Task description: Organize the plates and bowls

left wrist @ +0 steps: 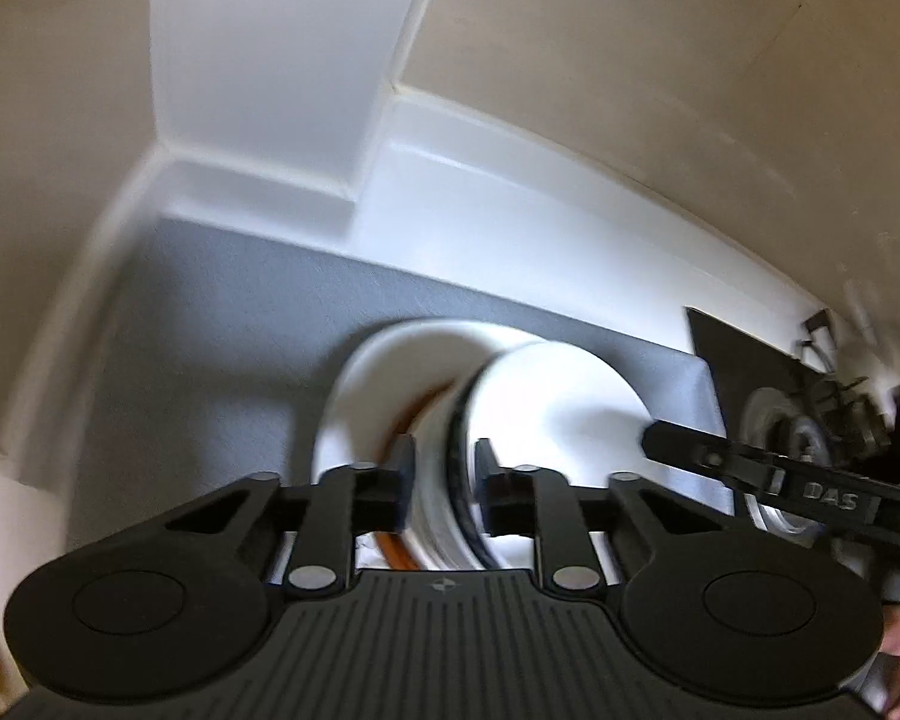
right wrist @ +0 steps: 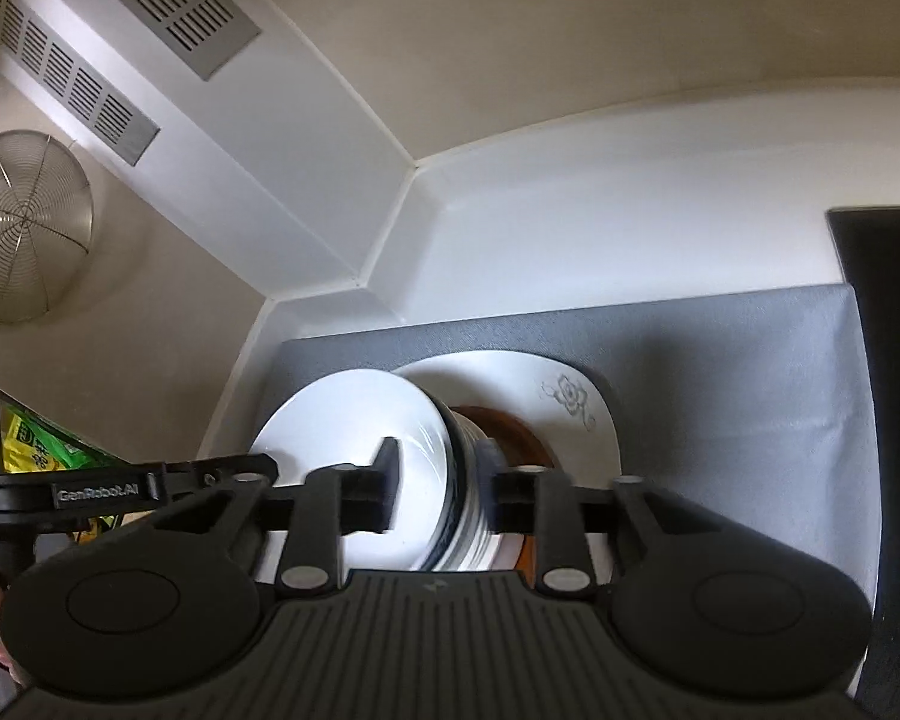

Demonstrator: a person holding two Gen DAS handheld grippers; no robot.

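Note:
A stack of white bowls and plates (left wrist: 444, 474) is gripped edge-on from two sides above a grey mat (left wrist: 222, 324). My left gripper (left wrist: 441, 468) is shut on one rim of the stack. My right gripper (right wrist: 435, 474) is shut on the opposite rim (right wrist: 450, 480). The stack has white bowls (right wrist: 354, 420), a dark-banded bowl (right wrist: 468, 480), an orange-rimmed piece (right wrist: 528, 438) and a large plate with a grey flower print (right wrist: 570, 396). My right gripper's arm also shows in the left wrist view (left wrist: 750, 468).
The grey mat (right wrist: 720, 372) lies on a white counter (right wrist: 570, 240) in a wall corner. A black object (right wrist: 894, 360) stands at the mat's right edge. A wire strainer (right wrist: 18, 228) hangs on the left wall. Green and yellow packets (right wrist: 36, 450) sit lower left.

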